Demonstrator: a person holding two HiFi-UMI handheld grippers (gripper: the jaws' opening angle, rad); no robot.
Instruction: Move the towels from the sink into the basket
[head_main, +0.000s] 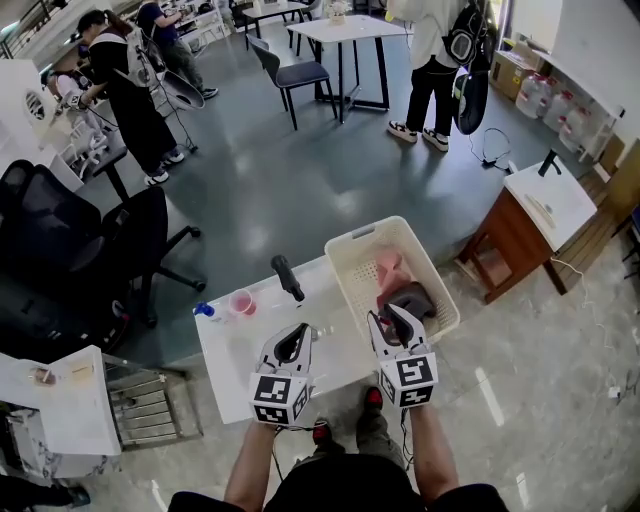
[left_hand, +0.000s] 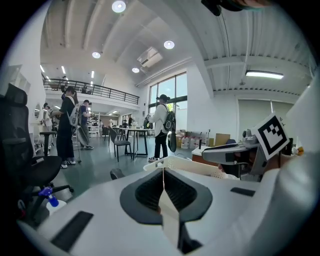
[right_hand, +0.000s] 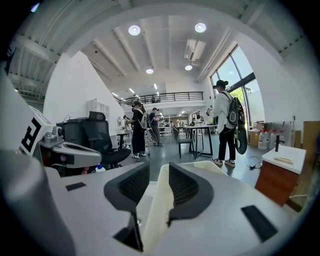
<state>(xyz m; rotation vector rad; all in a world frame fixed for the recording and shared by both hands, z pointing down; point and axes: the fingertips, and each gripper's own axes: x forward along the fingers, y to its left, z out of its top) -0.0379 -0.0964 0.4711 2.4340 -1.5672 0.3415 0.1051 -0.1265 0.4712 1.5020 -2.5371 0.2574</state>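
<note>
Bright even light, fisheye-warped edges

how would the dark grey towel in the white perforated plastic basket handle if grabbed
Probably floppy: the dark grey towel lies crumpled in the white perforated plastic basket, so it would likely drape and sag. Likely light and easy to grip, being cloth. It should not roll or break.

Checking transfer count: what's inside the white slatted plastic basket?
The white slatted plastic basket holds a crumpled pink towel and a dark grey towel. Anything beneath them is covered, so more towels can't be ruled out.
</note>
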